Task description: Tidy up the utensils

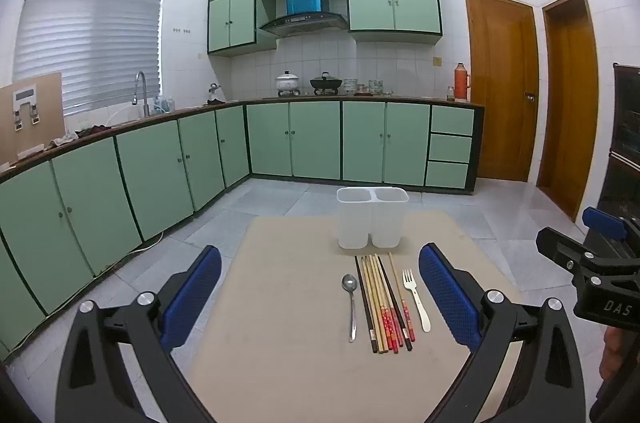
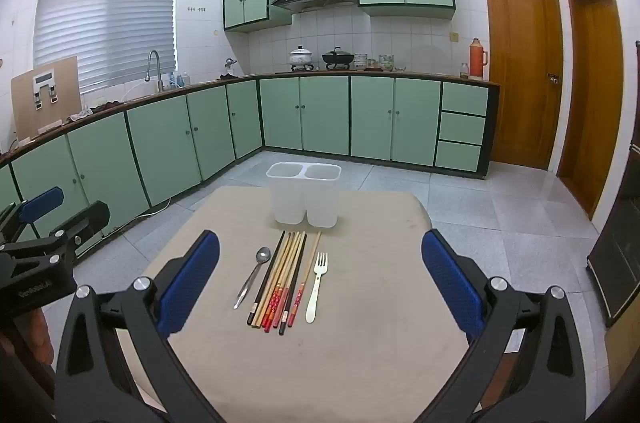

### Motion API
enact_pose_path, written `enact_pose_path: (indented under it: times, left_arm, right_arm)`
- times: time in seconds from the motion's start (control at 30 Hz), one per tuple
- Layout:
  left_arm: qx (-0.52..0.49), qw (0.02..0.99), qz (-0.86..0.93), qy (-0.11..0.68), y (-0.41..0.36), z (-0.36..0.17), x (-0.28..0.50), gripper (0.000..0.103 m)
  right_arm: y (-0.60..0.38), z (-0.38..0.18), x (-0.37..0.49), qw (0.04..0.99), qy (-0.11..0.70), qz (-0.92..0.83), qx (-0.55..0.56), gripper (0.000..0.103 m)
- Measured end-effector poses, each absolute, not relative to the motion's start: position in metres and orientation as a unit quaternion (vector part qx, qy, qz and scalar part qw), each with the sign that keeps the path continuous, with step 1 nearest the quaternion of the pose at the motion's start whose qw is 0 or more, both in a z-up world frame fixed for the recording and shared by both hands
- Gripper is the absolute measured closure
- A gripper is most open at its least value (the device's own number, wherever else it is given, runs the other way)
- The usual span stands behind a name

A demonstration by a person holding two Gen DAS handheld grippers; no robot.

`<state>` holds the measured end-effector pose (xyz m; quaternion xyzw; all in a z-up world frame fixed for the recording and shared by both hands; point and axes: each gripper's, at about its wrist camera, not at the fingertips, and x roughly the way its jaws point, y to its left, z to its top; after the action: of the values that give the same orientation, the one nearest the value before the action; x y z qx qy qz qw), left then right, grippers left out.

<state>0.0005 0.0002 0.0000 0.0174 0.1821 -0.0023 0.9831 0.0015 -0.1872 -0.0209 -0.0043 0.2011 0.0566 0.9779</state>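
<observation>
A metal spoon (image 1: 350,297) (image 2: 253,273), a row of several chopsticks (image 1: 382,303) (image 2: 282,279) and a white fork (image 1: 416,299) (image 2: 317,285) lie side by side on a beige table (image 1: 280,343) (image 2: 360,343). A white two-compartment holder (image 1: 372,217) (image 2: 305,194) stands upright behind them, both compartments empty. My left gripper (image 1: 320,299) is open and empty above the table, short of the utensils. My right gripper (image 2: 320,283) is open and empty, also short of them. Each gripper shows in the other's view, the right one (image 1: 592,259) and the left one (image 2: 44,235).
The table stands on a grey tiled floor in a kitchen with green cabinets (image 1: 160,175). Two wooden doors (image 1: 504,87) are at the back right. A dark cabinet (image 2: 624,255) stands to the right of the table.
</observation>
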Motion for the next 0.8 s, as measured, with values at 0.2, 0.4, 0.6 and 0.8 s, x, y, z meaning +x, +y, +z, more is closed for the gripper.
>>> enact_pose_path:
  times: [0.2,0.4,0.6,0.8]
  left_arm:
    - [0.014,0.983,-0.002,0.182,0.0008,0.0005,0.0036,0.006]
    - [0.015,0.984,-0.004,0.178,0.0072,0.0041,-0.0038,0.006]
    - [0.015,0.984,-0.003,0.178,0.0062,0.0056,-0.0004,0.006]
    - [0.014,0.984,-0.002,0.178,0.0088,0.0047,0.0007,0.006]
  right_arm:
    - [-0.1878,-0.0216,0.0016,0.978,0.202,0.058,-0.003,0.005]
    - [-0.1882,-0.0219,0.0018,0.978,0.203,0.058,-0.001,0.005]
    - [-0.1883,-0.0219,0.0018,0.978,0.203,0.058,-0.001,0.005]
    - [-0.1881,-0.0220,0.0018,0.978,0.203,0.058,-0.001,0.005]
